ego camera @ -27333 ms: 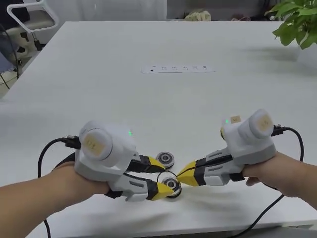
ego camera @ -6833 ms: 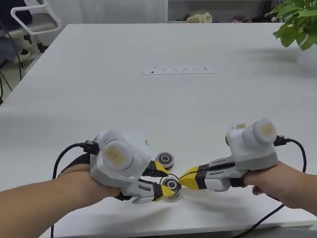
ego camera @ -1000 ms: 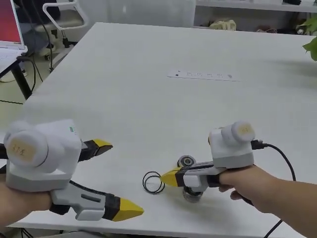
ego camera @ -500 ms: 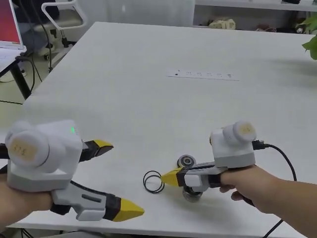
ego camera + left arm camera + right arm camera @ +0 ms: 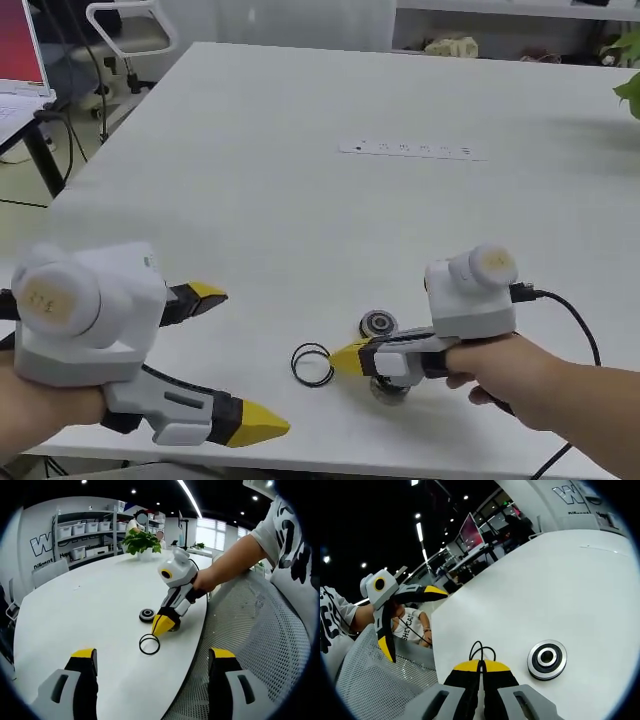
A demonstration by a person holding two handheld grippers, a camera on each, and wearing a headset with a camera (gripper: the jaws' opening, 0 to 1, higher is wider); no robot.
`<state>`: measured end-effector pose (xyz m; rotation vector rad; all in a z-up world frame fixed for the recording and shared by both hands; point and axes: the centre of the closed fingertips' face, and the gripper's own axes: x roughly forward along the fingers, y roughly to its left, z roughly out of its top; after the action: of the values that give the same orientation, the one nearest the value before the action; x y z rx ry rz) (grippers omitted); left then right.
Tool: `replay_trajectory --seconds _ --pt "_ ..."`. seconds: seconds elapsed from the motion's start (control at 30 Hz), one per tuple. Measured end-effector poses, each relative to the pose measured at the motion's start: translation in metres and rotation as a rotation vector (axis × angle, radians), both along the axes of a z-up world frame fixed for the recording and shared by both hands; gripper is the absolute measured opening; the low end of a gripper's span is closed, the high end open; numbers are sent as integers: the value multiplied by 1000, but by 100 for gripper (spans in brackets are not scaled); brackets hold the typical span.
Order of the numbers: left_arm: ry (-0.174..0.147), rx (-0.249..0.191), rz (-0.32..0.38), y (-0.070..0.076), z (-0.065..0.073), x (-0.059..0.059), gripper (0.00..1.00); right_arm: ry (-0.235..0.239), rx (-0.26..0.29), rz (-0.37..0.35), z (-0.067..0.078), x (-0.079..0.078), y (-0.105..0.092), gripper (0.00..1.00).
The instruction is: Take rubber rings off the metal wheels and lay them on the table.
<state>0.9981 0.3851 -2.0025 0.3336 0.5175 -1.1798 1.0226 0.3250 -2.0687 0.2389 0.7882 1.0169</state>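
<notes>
Though loose — rubber rings [image 5: 312, 364] on table [image 5: 300, 200]

Counting two rings [image 5: 312, 364], overlapping, just off the right gripper [image 5: 340, 358] tip; two wheels [image 5: 378, 324], one just beyond that gripper, one under it; one strip [image 5: 412, 150] far ahead of it.

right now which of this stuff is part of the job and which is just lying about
Job: rubber rings, loose wheel, second wheel beneath right tongs, left tongs.
Lying about: power strip, plant, chair.
</notes>
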Motion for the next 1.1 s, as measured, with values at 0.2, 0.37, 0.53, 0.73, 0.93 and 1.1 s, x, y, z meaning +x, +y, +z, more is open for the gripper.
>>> replay_trajectory --seconds 0.2,0.37,0.53,0.73,0.93,1.1 --pt "1 2 0 0 0 0 91 2 -10 -4 -2 0 -1 0" --pt "6 6 -2 0 -2 -1 91 0 -17 -9 -4 2 -2 0" --pt "13 11 -6 0 -4 -2 91 -11 -30 -5 -5 3 -2 0" --pt "15 14 -7 0 -5 -2 91 -22 -44 6 -5 2 -1 0" --pt "21 17 -11 0 -6 -3 91 -54 -81 26 -7 1 -1 2" --pt "24 20 -14 -1 -7 -2 91 -81 -109 52 -8 0 -1 4"
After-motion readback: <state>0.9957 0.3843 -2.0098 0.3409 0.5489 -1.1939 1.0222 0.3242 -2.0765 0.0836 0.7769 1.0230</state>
